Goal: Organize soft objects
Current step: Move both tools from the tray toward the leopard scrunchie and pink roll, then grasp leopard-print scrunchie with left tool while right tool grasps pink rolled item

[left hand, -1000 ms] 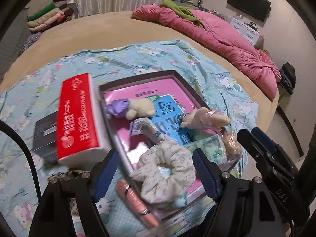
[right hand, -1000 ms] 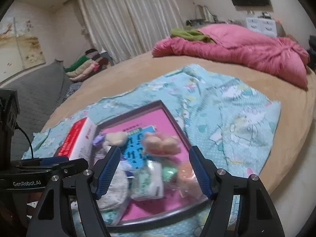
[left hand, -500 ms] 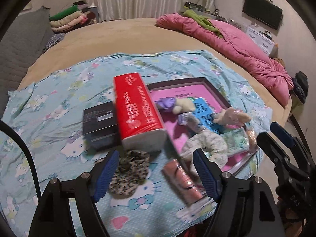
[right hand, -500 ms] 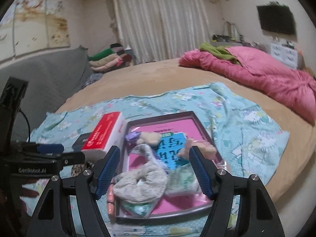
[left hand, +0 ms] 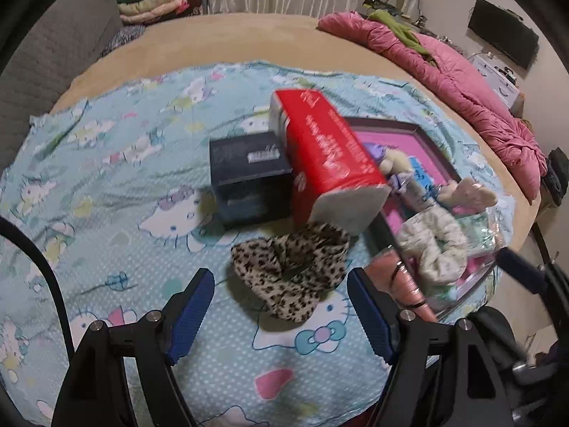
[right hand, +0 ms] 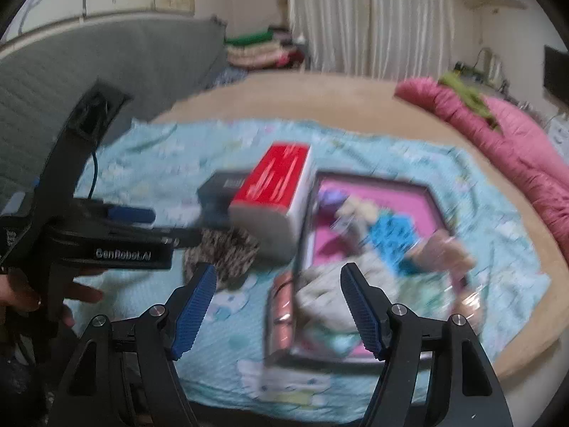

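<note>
Left gripper (left hand: 281, 311), fingers spread and holding nothing, above a leopard-print scrunchie (left hand: 291, 270) lying on the cartoon-cat blanket (left hand: 106, 178) spread over the bed (left hand: 213, 39). Just behind the scrunchie stand a red tissue pack (left hand: 327, 156) and a dark box (left hand: 249, 174). At right, a framed pink tray (left hand: 419, 131) carries a pale floral scrunchie (left hand: 432, 245) and 2 small plush toys (left hand: 469, 192). Right gripper (right hand: 279, 306), fingers likewise spread and empty, faces the tray's near edge; this view is motion-blurred.
</note>
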A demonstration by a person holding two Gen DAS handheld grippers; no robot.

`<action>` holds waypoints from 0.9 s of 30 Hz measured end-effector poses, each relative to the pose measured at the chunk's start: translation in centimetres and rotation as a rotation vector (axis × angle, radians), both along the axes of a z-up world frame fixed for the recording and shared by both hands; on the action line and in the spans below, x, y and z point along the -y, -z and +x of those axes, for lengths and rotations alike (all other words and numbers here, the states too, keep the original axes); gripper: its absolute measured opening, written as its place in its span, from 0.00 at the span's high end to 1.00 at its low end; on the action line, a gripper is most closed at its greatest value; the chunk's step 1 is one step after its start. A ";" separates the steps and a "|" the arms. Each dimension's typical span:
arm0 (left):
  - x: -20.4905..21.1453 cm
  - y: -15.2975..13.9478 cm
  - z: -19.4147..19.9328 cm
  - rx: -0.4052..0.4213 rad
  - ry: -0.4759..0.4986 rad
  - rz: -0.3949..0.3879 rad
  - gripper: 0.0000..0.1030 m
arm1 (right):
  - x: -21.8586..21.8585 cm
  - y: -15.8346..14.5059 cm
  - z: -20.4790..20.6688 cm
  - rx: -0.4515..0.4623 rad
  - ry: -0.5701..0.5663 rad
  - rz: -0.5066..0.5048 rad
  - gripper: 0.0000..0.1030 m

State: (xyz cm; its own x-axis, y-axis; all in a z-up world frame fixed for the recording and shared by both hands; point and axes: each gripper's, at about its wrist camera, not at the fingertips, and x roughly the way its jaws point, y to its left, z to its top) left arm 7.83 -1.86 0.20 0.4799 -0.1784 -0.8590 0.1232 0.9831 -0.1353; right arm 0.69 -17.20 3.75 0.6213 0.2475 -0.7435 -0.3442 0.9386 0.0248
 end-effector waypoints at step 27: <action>-2.2 4.9 1.2 -0.064 0.015 -0.080 0.26 | -2.1 8.0 4.9 -0.209 -0.013 -0.104 0.43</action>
State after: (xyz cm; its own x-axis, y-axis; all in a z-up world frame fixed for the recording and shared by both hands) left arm 9.05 0.29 -4.66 0.4211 -0.2541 -0.8707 0.1267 0.9670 -0.2210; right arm 5.64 -15.06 -4.21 0.4480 0.1699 -0.8778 -0.3542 0.9352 0.0003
